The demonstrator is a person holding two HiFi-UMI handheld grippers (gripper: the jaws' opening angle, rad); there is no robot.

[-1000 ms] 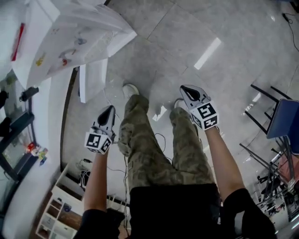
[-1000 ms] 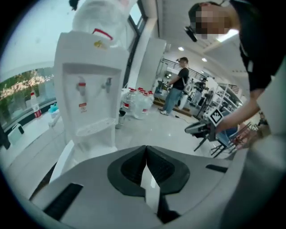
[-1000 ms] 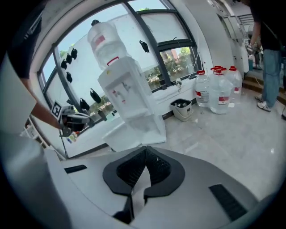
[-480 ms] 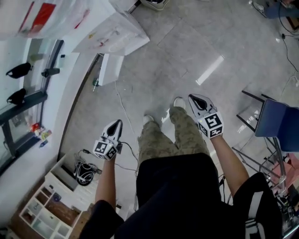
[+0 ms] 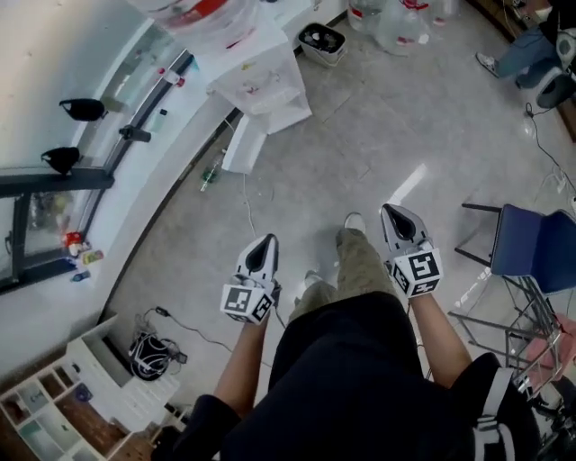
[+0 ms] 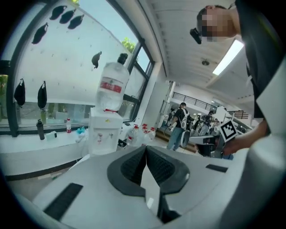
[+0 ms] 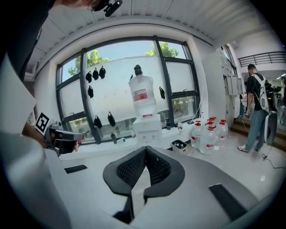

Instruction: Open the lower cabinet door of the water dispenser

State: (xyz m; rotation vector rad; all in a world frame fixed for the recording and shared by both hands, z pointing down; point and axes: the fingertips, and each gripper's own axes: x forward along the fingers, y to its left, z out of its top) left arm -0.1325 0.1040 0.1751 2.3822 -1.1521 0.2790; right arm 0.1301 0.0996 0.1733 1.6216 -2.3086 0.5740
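The white water dispenser [image 5: 264, 85] stands by the window wall, a clear bottle with a red label [image 5: 193, 11] on top. A white panel [image 5: 243, 144] shows low at its foot; I cannot tell if it is the door. My left gripper [image 5: 264, 243] and right gripper [image 5: 397, 213] hang in the air over the floor, well short of the dispenser, both shut and empty. In the left gripper view the dispenser [image 6: 103, 134] stands beyond the closed left gripper [image 6: 146, 148]. In the right gripper view the dispenser [image 7: 147, 127] is likewise far past the shut right gripper [image 7: 145, 149], its lower cabinet hidden.
Several water bottles [image 5: 396, 22] and a dark-lined bin [image 5: 321, 39] stand right of the dispenser. A blue chair [image 5: 531, 252] is at the right. A white shelf unit [image 5: 54, 414] and cables [image 5: 148, 351] lie at lower left. A person [image 7: 257, 107] stands farther off.
The person has straightened up and both shut grippers have risen. The dispenser has slid from the upper left to the top middle and looks smaller and farther off.
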